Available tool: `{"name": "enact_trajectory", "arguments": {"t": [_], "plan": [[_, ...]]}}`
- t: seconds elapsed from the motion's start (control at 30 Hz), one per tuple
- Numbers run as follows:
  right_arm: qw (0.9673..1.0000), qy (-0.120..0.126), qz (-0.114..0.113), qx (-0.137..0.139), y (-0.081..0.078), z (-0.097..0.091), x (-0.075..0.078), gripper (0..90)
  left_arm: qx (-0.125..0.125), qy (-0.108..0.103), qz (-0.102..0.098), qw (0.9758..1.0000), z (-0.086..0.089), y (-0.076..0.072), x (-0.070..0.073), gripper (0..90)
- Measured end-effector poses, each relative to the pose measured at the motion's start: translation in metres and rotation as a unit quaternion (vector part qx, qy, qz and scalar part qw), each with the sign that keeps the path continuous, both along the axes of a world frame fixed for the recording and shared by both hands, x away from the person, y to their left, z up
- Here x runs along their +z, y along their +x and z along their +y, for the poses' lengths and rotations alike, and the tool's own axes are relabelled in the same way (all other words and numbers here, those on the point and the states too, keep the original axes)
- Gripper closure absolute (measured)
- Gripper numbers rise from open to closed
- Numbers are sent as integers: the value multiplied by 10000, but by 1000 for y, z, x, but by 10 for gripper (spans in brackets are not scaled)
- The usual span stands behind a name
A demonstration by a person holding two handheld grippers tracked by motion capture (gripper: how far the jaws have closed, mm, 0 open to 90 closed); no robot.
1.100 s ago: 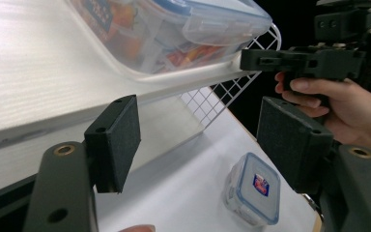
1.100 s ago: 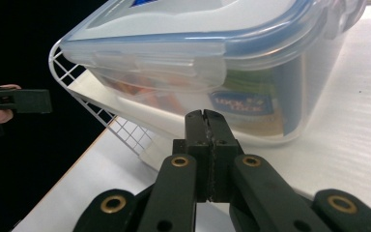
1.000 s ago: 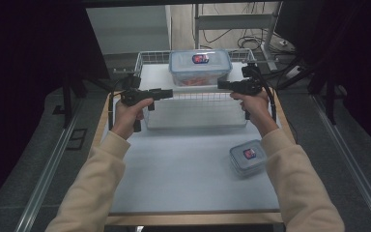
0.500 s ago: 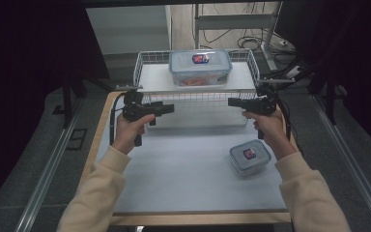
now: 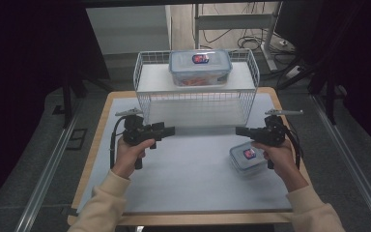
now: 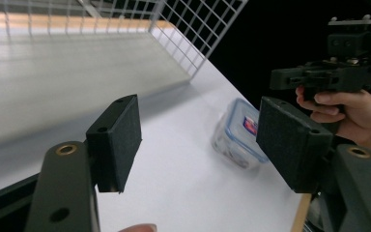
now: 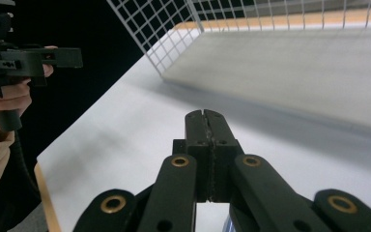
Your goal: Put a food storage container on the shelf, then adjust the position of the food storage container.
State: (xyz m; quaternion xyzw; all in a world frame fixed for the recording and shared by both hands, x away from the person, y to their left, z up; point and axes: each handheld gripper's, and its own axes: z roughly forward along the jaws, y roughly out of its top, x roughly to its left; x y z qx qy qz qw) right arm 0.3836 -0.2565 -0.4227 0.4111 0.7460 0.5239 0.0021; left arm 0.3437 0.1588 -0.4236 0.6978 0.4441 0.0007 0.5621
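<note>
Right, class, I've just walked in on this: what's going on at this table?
A person holds a gripper in each hand above a white table. The left gripper is open and empty; the right gripper is shut on nothing. A small lidded box sits on the table just under the right hand. A larger box rests on a wire rack at the back. Neither box is held.

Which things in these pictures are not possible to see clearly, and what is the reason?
- Small container: high view, right hand covers its right part; contents too small.
- Same container: left gripper view, one jaw hides its right end; blurred.
- Large container in the wire basket: label too small to read.
</note>
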Motion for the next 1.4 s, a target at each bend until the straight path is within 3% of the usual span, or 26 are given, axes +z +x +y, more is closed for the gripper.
{"name": "enact_trajectory", "arguments": {"t": [0.13, 0.47, 0.93, 1.4], "plan": [[10000, 31, 56, 49, -12, -4, -15, 897, -77, 159, 71, 9998, -5, -9, -14, 322], [9999, -86, 131, 74, -37, -13, -35, 897, -135, 237, 328, 9991, -8, -21, -41, 318], [9998, -136, 169, 21, -49, -22, -42, 897, 4, 215, 326, 9992, 0, -23, -46, 316], [9992, -250, 98, -280, -83, -48, -41, 897, 3, 179, 296, 9994, 0, -27, -45, 310]]}}
